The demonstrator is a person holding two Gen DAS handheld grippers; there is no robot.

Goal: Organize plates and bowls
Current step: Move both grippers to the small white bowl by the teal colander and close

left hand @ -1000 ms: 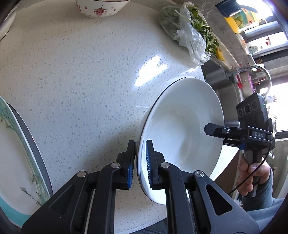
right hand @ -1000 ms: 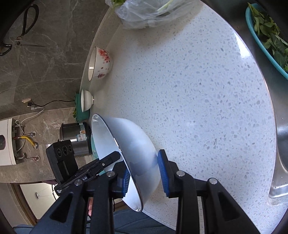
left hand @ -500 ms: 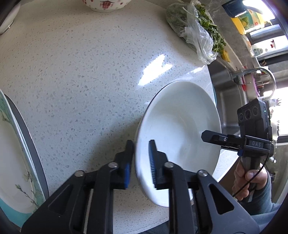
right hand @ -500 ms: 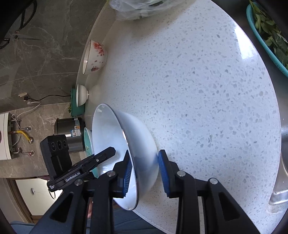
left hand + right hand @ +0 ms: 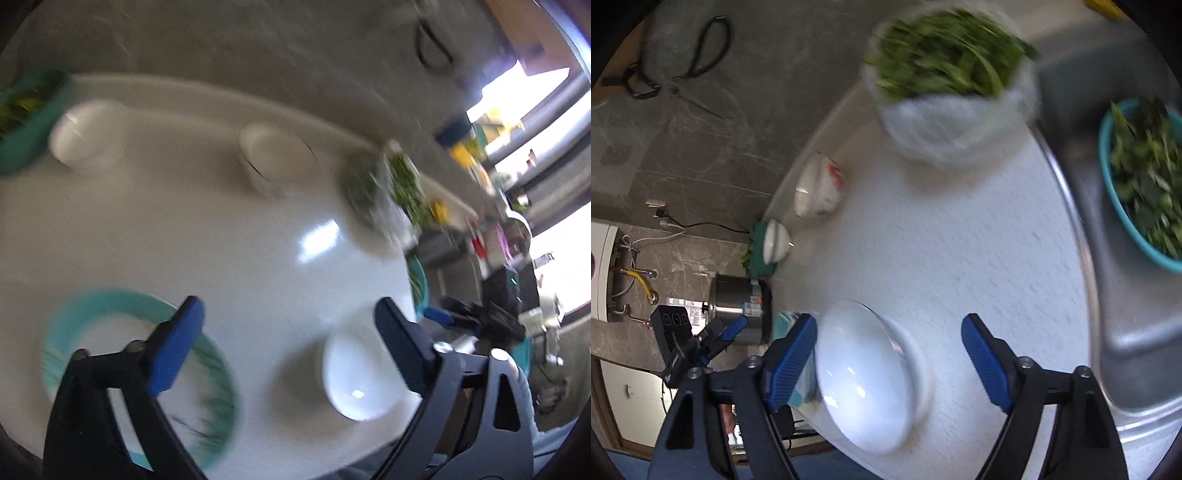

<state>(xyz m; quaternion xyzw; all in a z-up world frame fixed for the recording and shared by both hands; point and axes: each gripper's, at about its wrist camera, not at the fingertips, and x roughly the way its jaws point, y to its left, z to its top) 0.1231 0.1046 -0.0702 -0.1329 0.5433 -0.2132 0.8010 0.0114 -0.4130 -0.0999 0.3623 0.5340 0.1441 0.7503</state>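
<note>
Far left, the teal-rimmed plate point(image 5: 140, 384) lies flat on the bench point(image 5: 240, 258), partly behind the left hand-held gripper point(image 5: 288, 347), whose jaws are opening wide with nothing between them. Just right of it sits the white bowl point(image 5: 354, 376), near the bench's front edge. Over to the right hand-held gripper point(image 5: 888, 354): its jaws are opening too, pads clear of the bowl. The risk? A careless pass by either finger could nudge the bowl off that edge.
</note>
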